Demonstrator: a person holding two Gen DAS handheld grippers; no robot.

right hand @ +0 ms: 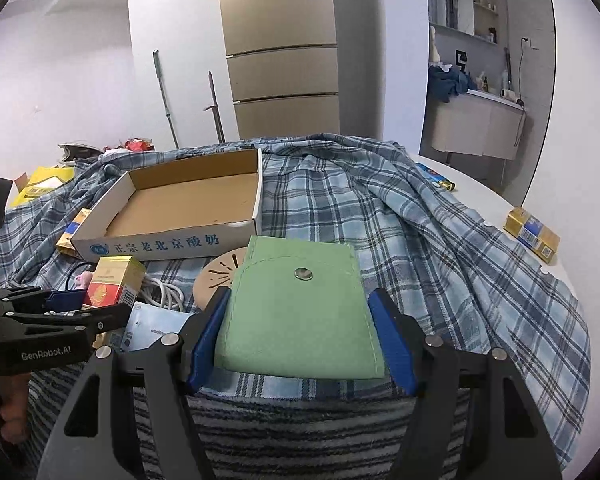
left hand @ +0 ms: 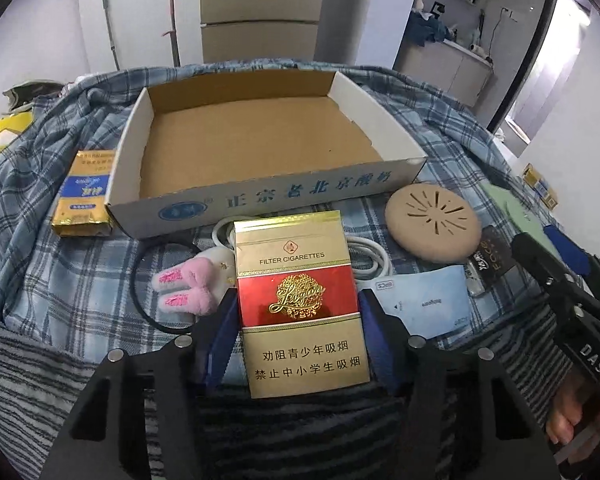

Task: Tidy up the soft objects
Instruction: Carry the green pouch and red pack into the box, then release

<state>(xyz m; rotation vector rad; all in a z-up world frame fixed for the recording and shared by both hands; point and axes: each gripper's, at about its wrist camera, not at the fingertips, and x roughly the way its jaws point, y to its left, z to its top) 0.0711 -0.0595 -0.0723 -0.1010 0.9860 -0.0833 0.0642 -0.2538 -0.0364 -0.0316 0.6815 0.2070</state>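
A red and gold cigarette pack (left hand: pixel 300 264) stands tilted between the blue pads of my left gripper (left hand: pixel 298 312), which press on its two sides. From the right wrist view this gripper (right hand: pixel 72 304) shows low at the left, with the pack (right hand: pixel 114 284) in it. My right gripper (right hand: pixel 300 320) is shut on a green felt pouch (right hand: pixel 300 280) with a metal snap, held flat over the cloth. An empty cardboard tray (left hand: pixel 268 196) lies just beyond both. A pink bunny-ear plush (left hand: pixel 188 286) on a black hair tie (left hand: pixel 140 280) lies left of the pack.
A blue plaid shirt (right hand: pixel 420 240) covers the table. On it lie a round beige disc (left hand: pixel 432 220), a white cable (left hand: pixel 364 256), a pale blue packet (left hand: pixel 428 304) and a gold packet (left hand: pixel 86 200). Another gold packet (right hand: pixel 532 234) sits on the bare white tabletop at the right.
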